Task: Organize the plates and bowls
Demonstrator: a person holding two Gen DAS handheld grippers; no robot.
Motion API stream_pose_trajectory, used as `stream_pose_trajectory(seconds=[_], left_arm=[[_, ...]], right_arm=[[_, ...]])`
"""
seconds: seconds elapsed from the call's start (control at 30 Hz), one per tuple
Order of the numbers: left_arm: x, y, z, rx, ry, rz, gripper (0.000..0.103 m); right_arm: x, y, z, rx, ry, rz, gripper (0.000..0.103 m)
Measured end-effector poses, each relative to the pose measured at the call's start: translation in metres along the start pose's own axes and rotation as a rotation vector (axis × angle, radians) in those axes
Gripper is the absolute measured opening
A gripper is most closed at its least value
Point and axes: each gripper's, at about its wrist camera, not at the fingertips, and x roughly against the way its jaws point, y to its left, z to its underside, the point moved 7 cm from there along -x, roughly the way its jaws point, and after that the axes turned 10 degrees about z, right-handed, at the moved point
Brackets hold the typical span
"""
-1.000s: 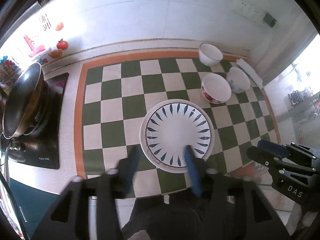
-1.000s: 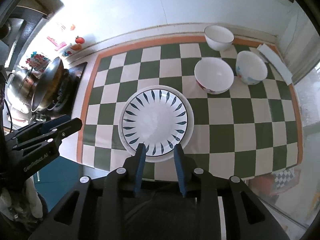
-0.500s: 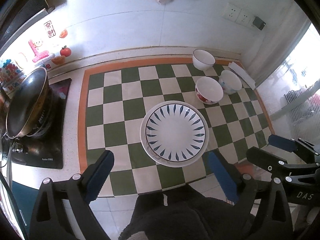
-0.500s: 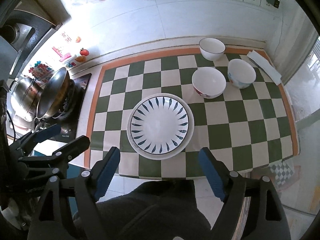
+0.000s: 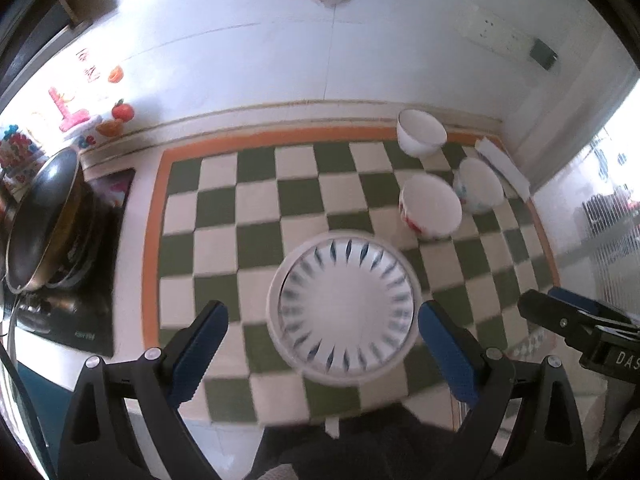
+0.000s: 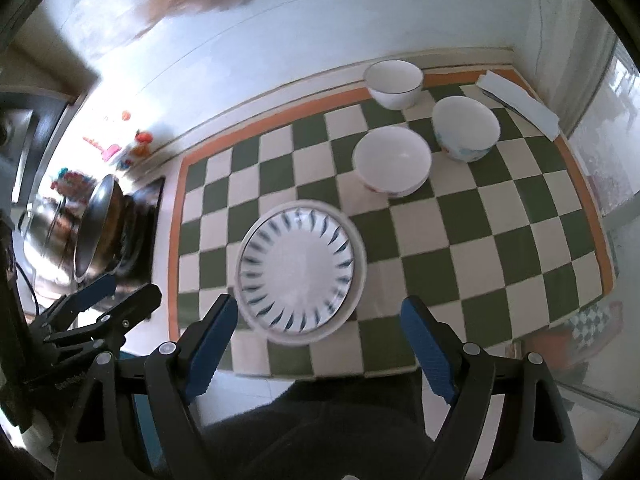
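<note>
Both grippers have changed since a second ago: then each had its blue fingers close together at the near rim of the plate, and now both stand spread wide with nothing between them. The left gripper [image 5: 323, 340] hangs above the near edge of the bench [image 5: 280, 176], its fingers apart on either side of the plate [image 5: 344, 308] without touching it. The right gripper [image 6: 320, 340] is likewise wide open and holds nothing.

The plate, white with a ring of dark blue leaf marks, sits on a larger white plate [image 6: 358, 280] on the green and white checked mat [image 6: 500, 240], near the front of the bench. Farther back and to the right stand three bowls. A white bowl with red marks [image 6: 392, 160] is nearest the plates, a bowl with blue marks [image 6: 466, 128] is just beside it to the right, and a plain white bowl with a dark rim line [image 6: 394, 82] stands near the wall behind them. A wok [image 5: 40, 216] rests on the stove at the left.
</note>
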Motion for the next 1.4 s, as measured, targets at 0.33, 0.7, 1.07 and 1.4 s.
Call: stream_pose_trajectory(seconds=[0.33,0.7,1.07,1.4], left_arm=[[-0.129,-0.023,-0.07,0.09,0.161,0.03,0.097],[-0.254,-0.047,-0.095,0.129,0.346,0.059,0.07],[-0.292,-0.071,-0.09,0.121,0.401,0.125,0.02],[-0.259,-0.098,-0.069,0.105,0.388,0.125,0.02]], right_arm=[[-0.115,-0.086,-0.094,-0.187,0.116,-0.043,0.086],[-0.226,-0.124,-0.137,-0.219,0.275,-0.086,0.07],[-0.264,-0.114,-0.15,-0.126,0.308,-0.087,0.01],[-0.236,-0.112,-0.142,-0.038,0.292,-0.061,0.01]])
